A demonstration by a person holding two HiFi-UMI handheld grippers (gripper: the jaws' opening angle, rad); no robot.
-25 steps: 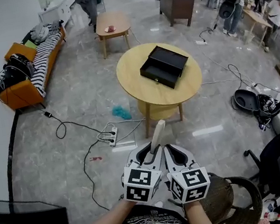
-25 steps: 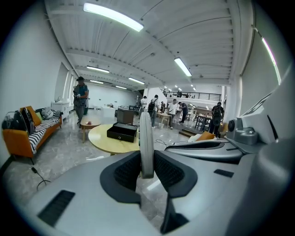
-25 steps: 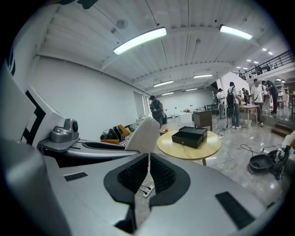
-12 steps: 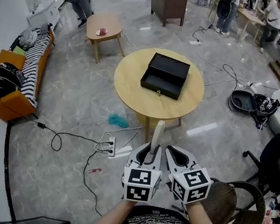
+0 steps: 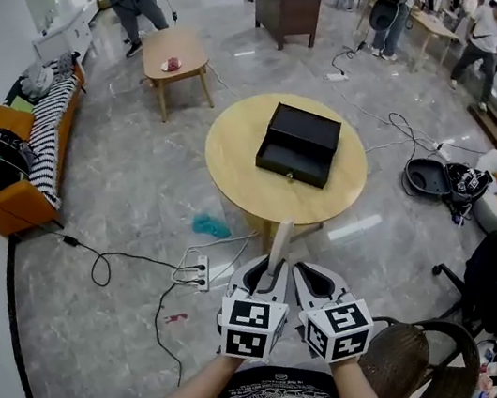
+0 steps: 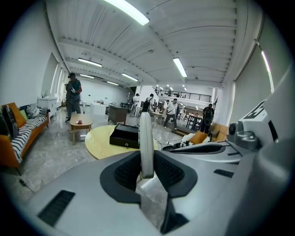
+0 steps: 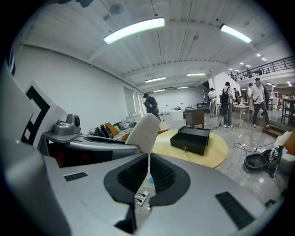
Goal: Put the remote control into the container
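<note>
A slim white remote control point(image 5: 279, 245) stands upright between the pads of my left gripper point(image 5: 268, 280), which is shut on its lower end; in the left gripper view the remote point(image 6: 146, 140) rises edge-on from the jaws. My right gripper point(image 5: 312, 279) is held close beside it, shut with nothing between its pads, and its own view shows the remote point(image 7: 144, 131) just to its left. The open black container point(image 5: 299, 144) lies on the round wooden table point(image 5: 238, 166), well ahead of both grippers. It also appears as the container point(image 6: 124, 136) and the container point(image 7: 190, 138).
A power strip point(image 5: 195, 271) with trailing cables and a teal object point(image 5: 206, 226) lie on the floor between me and the table. An orange sofa point(image 5: 11, 173) lines the left wall, and a small wooden table point(image 5: 171, 54) stands behind. Several people stand far back. A wicker chair point(image 5: 420, 363) is at my right.
The round table and container have come slightly nearer and lower in the head view. Both grippers hold the same pose, the remote still in the left one.
</note>
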